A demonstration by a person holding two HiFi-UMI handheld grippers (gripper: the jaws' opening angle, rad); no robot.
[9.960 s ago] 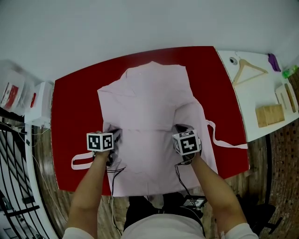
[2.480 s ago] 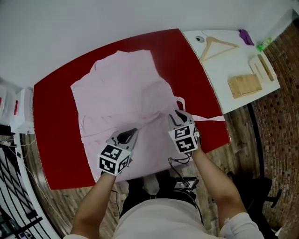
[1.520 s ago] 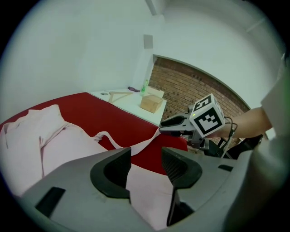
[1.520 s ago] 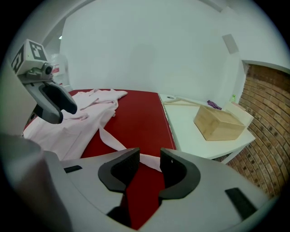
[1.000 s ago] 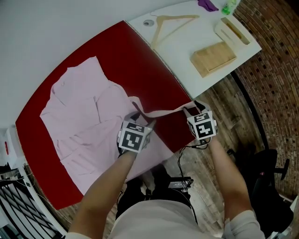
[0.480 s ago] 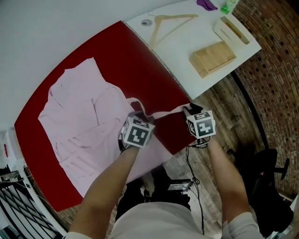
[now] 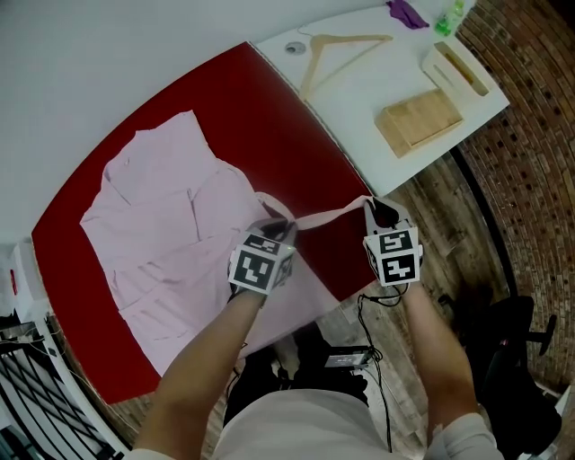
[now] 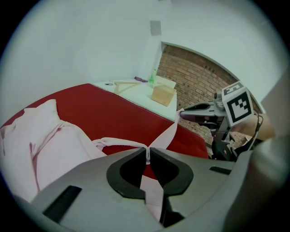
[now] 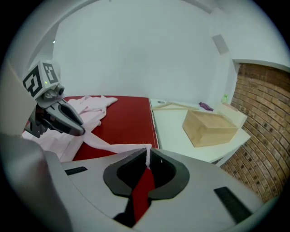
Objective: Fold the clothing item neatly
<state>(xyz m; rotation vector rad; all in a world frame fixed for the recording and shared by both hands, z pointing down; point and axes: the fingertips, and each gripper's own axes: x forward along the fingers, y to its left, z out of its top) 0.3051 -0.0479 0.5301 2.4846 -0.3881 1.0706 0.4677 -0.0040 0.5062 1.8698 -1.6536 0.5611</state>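
The red tabletop (image 7: 225, 99) carries the pink garment (image 7: 162, 225), which lies spread flat over its left part, with the near hem hanging off the near edge. A white tabletop (image 7: 359, 90) butts against the right side of the red tabletop. On it are a wooden hanger (image 7: 337, 49), a pale wooden box (image 7: 420, 119), a long wooden tray (image 7: 458, 67), a purple scrap (image 7: 406, 13) and a small green bottle (image 7: 449, 16), all well clear of the garment. Off the red tabletop's near right corner there is wooden floor, a brick-patterned surface and a dark chair (image 7: 512, 350). Black cables trail down from both tools toward the person. A narrow pink strap (image 7: 328, 214) runs from the garment across the bare red at that near right corner, and the two tools share it. The left hand-held gripper (image 7: 278, 223) sits at the garment's right edge, over the red tabletop. Its jaws have just been closing and are now pinched together on the strap, which passes between the pads. The right hand-held gripper (image 7: 373, 205) is at the red tabletop's near right corner. Its jaws have also just been closing and are clamped on the strap's far end, so the strap stretches from one tool to the other.
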